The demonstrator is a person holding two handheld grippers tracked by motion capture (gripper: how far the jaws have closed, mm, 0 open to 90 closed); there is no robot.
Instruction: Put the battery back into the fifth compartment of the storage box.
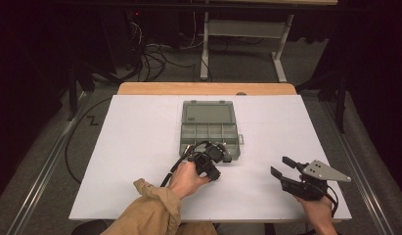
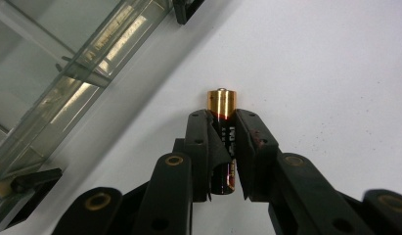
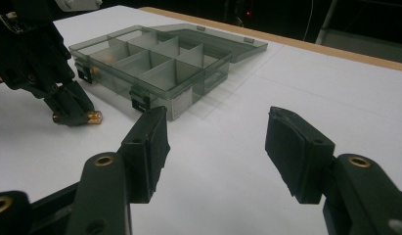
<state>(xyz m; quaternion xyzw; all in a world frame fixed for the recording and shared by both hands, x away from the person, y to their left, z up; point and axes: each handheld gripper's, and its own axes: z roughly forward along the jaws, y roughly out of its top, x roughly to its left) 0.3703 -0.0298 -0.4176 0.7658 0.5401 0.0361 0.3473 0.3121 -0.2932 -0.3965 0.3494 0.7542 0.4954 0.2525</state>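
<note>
I get a bright white worktop point(image 1: 140, 147) lit from above, room around it near black. Glare streaks on the clear organizer box point(image 2: 66, 63) in left gripper view. Close-up jaws soft, slightly out of focus. Shadows faint, short.

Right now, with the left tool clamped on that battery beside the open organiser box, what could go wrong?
1. The left tool grips the black and gold cylindrical battery by its rounded sides, lying on the white table; it might roll or squirt out when lifted.
2. The translucent grey plastic organiser box sits close by, so a careless swing could knock its front wall or latch.
3. Its compartments are narrow; a tilted battery could catch on a divider.
</note>
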